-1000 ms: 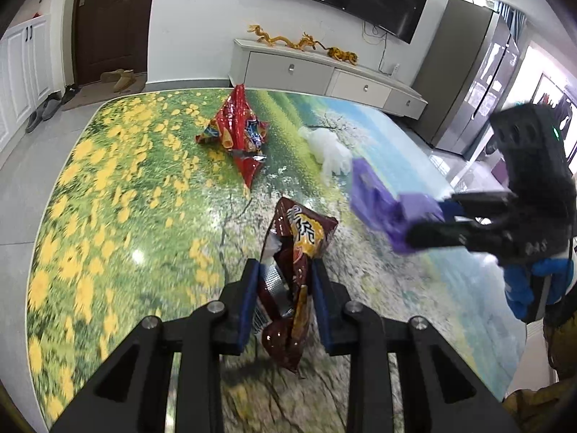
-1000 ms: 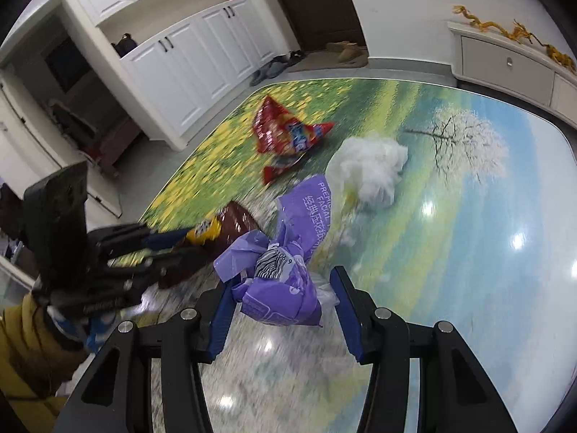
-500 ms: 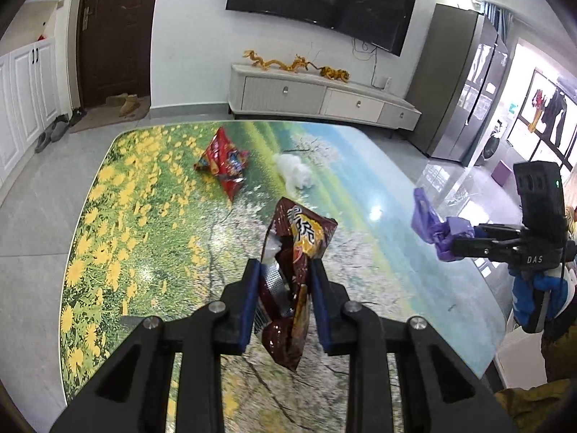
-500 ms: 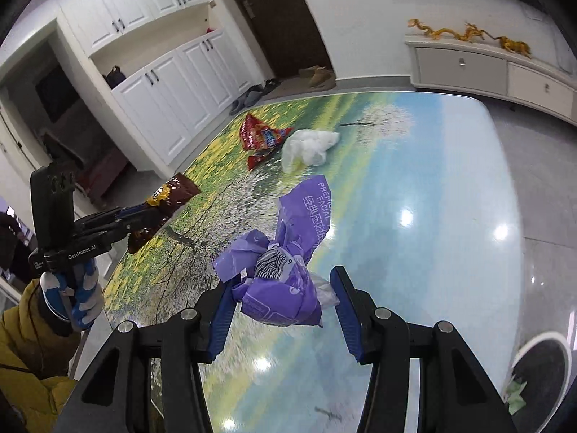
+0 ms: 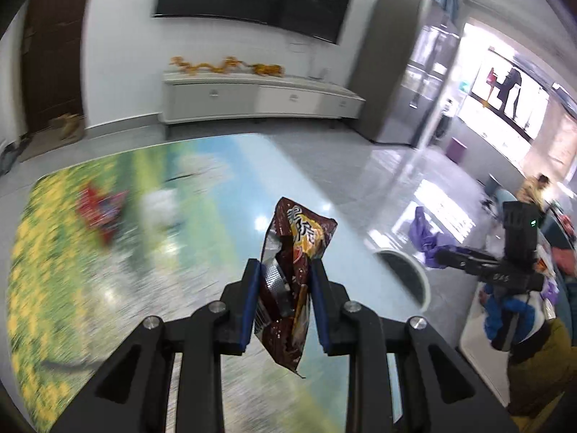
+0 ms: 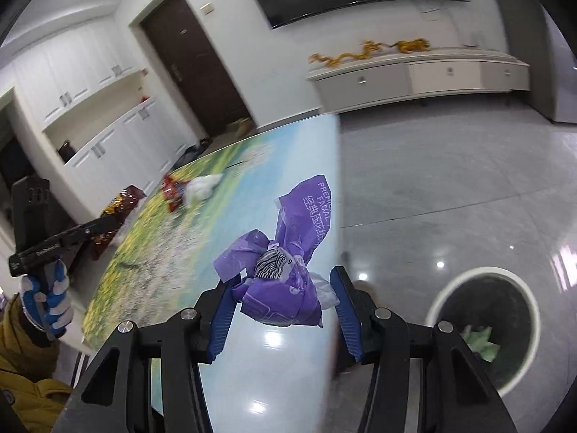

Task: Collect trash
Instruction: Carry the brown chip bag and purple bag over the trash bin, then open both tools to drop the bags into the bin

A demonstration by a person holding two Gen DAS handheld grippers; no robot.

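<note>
My left gripper (image 5: 283, 306) is shut on a brown snack bag (image 5: 294, 270), held above the landscape-printed table (image 5: 108, 270). My right gripper (image 6: 281, 310) is shut on a crumpled purple tissue wrapper (image 6: 288, 274), past the table's right edge, near a round white-rimmed trash bin (image 6: 483, 328) on the floor. In the left wrist view the right gripper (image 5: 438, 258) holds the purple wrapper (image 5: 423, 236) over the bin (image 5: 407, 274). A red snack bag (image 5: 102, 205) and a white crumpled tissue (image 5: 158, 207) lie on the table's far part.
The bin holds some green scraps (image 6: 479, 339). A white TV cabinet (image 5: 252, 99) stands at the far wall, and a tall grey cabinet (image 5: 393, 72) at the right. The shiny grey floor (image 6: 450, 198) lies right of the table.
Both grippers have swung right with their trash, away from the table's middle. The right gripper has moved past the table edge, and the bin has come into view.
</note>
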